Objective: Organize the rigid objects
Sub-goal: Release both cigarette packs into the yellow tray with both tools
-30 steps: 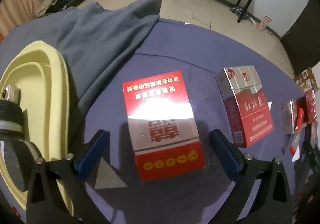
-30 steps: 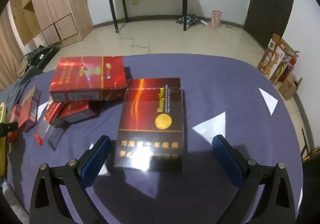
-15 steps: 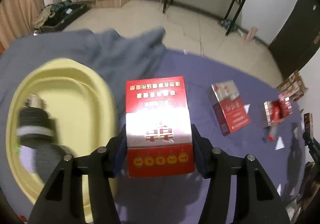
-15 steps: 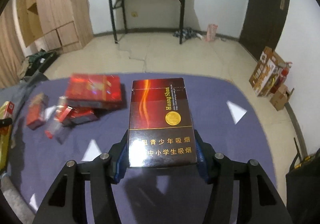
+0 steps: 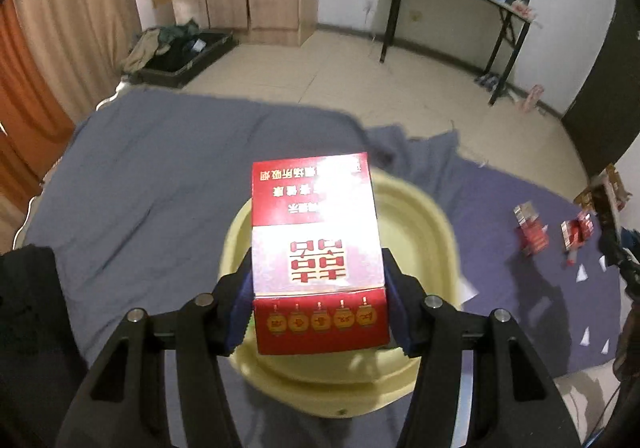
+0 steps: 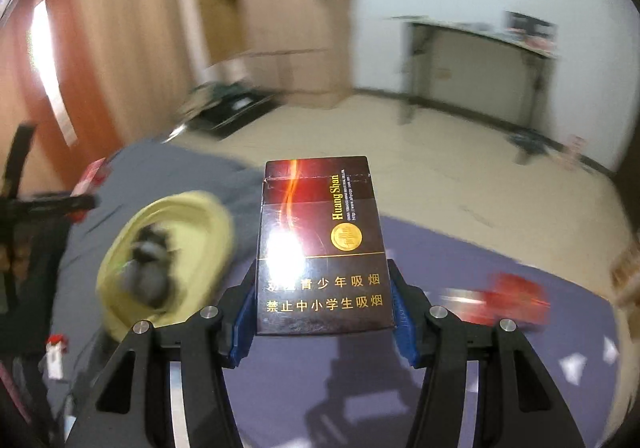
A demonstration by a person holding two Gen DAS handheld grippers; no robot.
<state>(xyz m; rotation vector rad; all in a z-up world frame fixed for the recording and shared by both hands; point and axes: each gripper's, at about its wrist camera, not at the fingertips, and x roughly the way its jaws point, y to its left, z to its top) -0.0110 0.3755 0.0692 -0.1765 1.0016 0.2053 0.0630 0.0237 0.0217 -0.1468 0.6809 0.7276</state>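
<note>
- A red and silver carton [image 5: 318, 252] is clamped between the blue pads [image 5: 239, 312] of the left gripper [image 5: 319, 308]; both pads are pressed flat against its long sides.
- The near end of that carton, with its row of lantern marks, is seated between the fingers, while the far end is thrust well past the fingertips.
- The carton is held in the air above a yellow basin [image 5: 420, 224], which is set on a blue-grey cloth [image 5: 152, 183].
- Small red packs [image 5: 532, 232] are seen lying far off to the right on the purple table cover [image 5: 516, 308].
- A dark brown carton [image 6: 322, 248] is gripped by the right gripper [image 6: 323, 312], its blue pads [image 6: 402, 322] closed on the two side edges near its lower end.
- This carton is raised clear of the purple cover [image 6: 320, 388]; the yellow basin [image 6: 200, 215], blurred, is seen beyond it to the left, with grey things inside that cannot be made out.
</note>
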